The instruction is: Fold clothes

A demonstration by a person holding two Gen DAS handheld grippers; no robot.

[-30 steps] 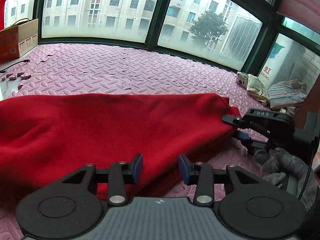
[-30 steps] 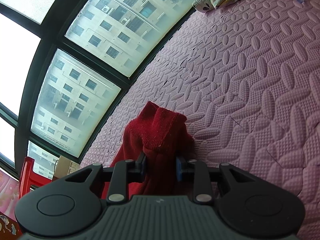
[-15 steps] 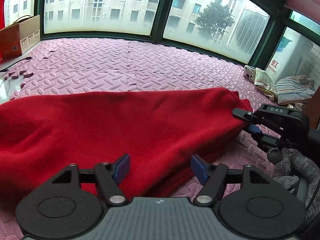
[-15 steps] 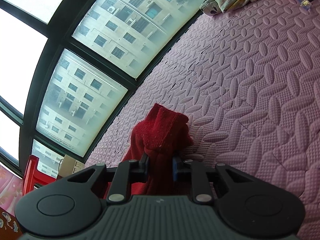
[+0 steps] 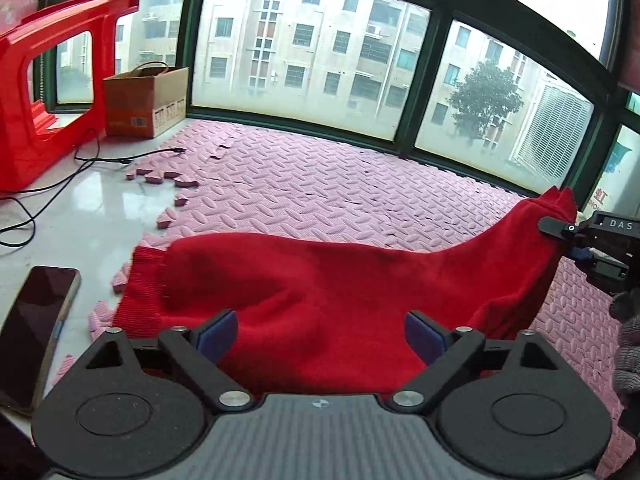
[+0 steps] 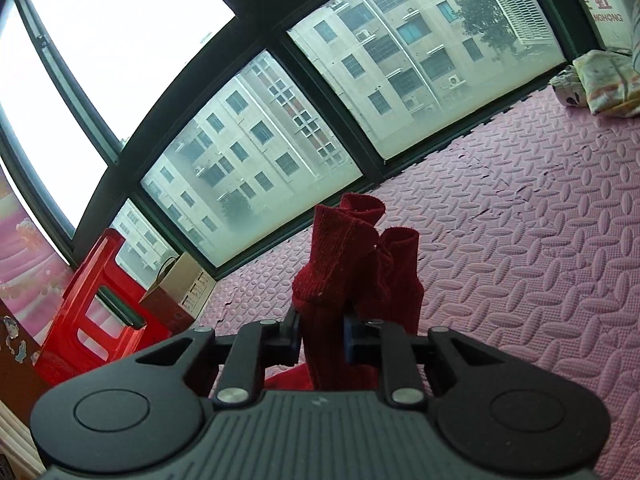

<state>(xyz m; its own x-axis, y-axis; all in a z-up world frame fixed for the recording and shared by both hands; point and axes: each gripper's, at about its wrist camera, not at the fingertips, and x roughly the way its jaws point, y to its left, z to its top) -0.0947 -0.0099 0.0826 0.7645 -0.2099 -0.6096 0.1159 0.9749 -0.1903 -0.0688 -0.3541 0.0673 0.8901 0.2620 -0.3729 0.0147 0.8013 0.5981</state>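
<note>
Two grippers work one red sweater [image 5: 320, 280] on the pink mat [image 5: 320, 184]. The left gripper [image 5: 320, 336] has just been opening – its blue pads [image 5: 216, 334] stand wide apart over the cloth and press on nothing. The right gripper [image 6: 322, 338] is clamped on a bunched end of the sweater, lifted off the mat near its right edge – the rest lies towards the left edge, ribbed hem beside a phone [image 5: 36, 328]. A box [image 5: 148, 100] and red stool [image 5: 48, 80] sit at the far-left corner
</note>
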